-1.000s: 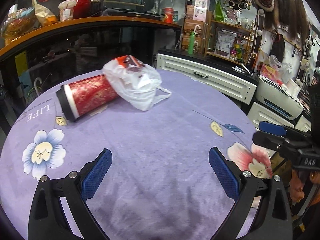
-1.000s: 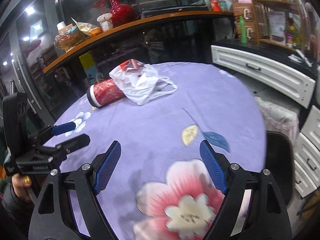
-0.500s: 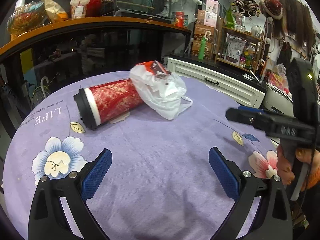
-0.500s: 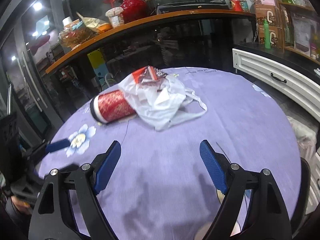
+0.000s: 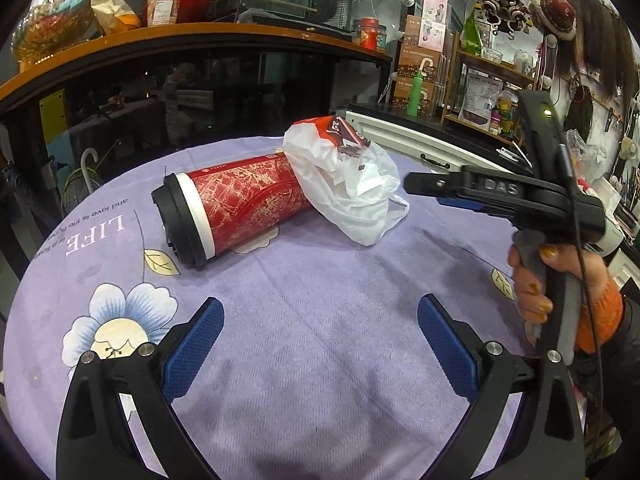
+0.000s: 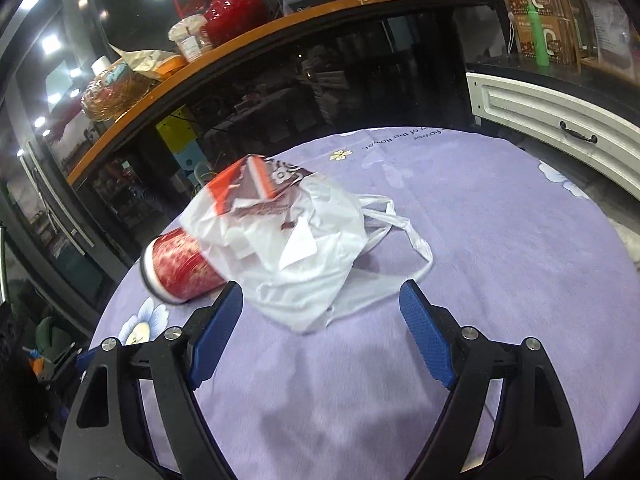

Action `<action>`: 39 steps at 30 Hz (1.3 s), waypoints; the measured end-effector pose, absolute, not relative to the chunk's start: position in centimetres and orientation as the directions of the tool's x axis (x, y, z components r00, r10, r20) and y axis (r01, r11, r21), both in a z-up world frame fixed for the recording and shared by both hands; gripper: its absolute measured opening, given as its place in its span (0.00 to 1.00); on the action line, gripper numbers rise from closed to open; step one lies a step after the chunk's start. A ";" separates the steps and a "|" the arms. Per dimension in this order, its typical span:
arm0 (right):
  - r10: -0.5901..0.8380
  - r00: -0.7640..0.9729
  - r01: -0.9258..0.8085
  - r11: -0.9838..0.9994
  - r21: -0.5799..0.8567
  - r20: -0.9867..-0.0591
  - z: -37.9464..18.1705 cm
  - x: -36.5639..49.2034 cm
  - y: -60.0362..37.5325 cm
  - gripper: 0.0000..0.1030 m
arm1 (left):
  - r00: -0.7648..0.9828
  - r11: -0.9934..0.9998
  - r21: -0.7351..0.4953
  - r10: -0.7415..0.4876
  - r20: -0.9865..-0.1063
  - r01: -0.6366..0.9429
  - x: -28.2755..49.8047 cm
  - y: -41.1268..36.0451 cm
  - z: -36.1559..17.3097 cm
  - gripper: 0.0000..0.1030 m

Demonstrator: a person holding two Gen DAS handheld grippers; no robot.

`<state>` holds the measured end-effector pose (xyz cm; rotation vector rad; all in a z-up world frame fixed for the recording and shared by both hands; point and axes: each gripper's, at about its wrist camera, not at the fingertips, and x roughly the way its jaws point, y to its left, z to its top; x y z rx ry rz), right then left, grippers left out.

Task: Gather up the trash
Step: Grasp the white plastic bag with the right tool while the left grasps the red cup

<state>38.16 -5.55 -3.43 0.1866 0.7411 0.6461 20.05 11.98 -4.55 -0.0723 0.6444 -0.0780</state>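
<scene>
A white plastic bag (image 5: 352, 184) with a red and dark printed wrapper at its top lies on the purple flowered tablecloth (image 5: 320, 320). A red patterned canister (image 5: 236, 208) with a black lid lies on its side, its far end under the bag. My left gripper (image 5: 318, 336) is open and empty, well short of both. My right gripper (image 6: 320, 328) is open and empty, close in front of the bag (image 6: 292, 248), with the canister (image 6: 180, 268) beyond its left finger. The right gripper also shows in the left wrist view (image 5: 424, 190), reaching toward the bag from the right.
The round table ends near a dark glass counter with an orange top (image 5: 192, 44) at the back. A white drawer cabinet (image 6: 560, 132) stands to the right. Shelves of boxes and bottles (image 5: 432, 76) fill the far right.
Both grippers have moved closer to the bag and canister. The right gripper has swung in toward the bag and now sits just before it. Both stay open.
</scene>
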 end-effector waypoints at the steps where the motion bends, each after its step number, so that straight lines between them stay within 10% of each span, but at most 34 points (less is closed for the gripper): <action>1: 0.607 0.556 -0.482 0.792 0.375 -0.567 -3.6 38.7 -5.3 0.78 | 0.796 0.994 -0.094 -0.098 -0.597 0.052 20.2 12.0 -4.6 0.93; 10: 0.629 0.546 -0.512 0.773 0.374 -0.553 -4.4 41.7 -2.7 0.74 | 0.791 0.994 -0.094 -0.106 -0.603 0.061 21.7 12.0 -5.0 0.93; 16: 0.642 0.518 -0.547 0.756 0.358 -0.565 -4.9 41.9 -1.7 0.13 | 0.784 0.996 -0.053 -0.084 -0.615 0.065 22.5 11.9 -5.0 0.93; 19: 0.649 0.527 -0.545 0.753 0.369 -0.548 -4.6 41.4 -2.4 0.04 | 0.784 0.997 -0.039 -0.075 -0.616 0.065 23.0 12.0 -4.8 0.93; 39: 0.590 0.685 -0.525 0.806 0.273 -0.426 0.7 34.1 -10.8 0.02 | 0.674 0.939 0.297 0.106 -0.731 0.175 31.5 11.4 -2.9 0.93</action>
